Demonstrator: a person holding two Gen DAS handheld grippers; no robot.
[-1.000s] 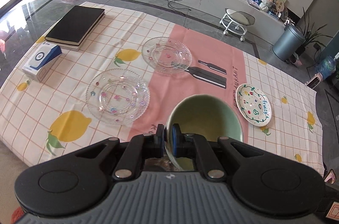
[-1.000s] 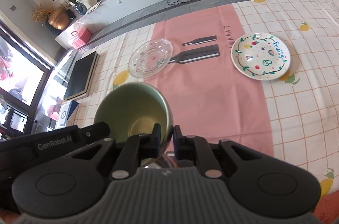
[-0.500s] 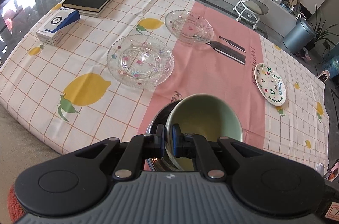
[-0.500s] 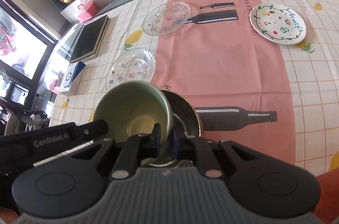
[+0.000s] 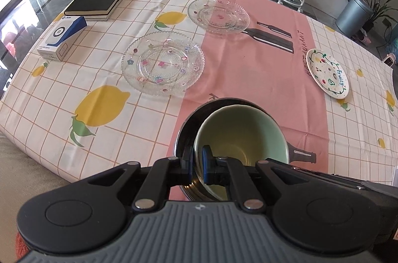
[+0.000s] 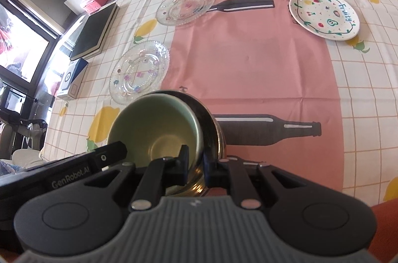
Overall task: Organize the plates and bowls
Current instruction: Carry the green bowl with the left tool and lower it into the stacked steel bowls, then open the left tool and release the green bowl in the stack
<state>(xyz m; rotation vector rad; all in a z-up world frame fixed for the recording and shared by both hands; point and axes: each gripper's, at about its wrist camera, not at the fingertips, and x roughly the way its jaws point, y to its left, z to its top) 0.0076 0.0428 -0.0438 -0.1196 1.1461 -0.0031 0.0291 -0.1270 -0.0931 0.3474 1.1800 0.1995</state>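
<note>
Resting inside metal bowl (image 5: 185,136), green bowl (image 5: 245,133), rim between left hand-held gripper (image 5: 197,164) fingers

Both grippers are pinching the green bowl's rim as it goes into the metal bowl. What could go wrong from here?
1. The green bowl sits tilted and off-centre in the metal bowl; letting go now could make it drop and clatter, or chip.
2. The left gripper and right gripper each hold only the thin rim, so uneven release may tip the bowl.
3. The metal bowl stands loose on the tablecloth; a sideways push could slide it.
</note>
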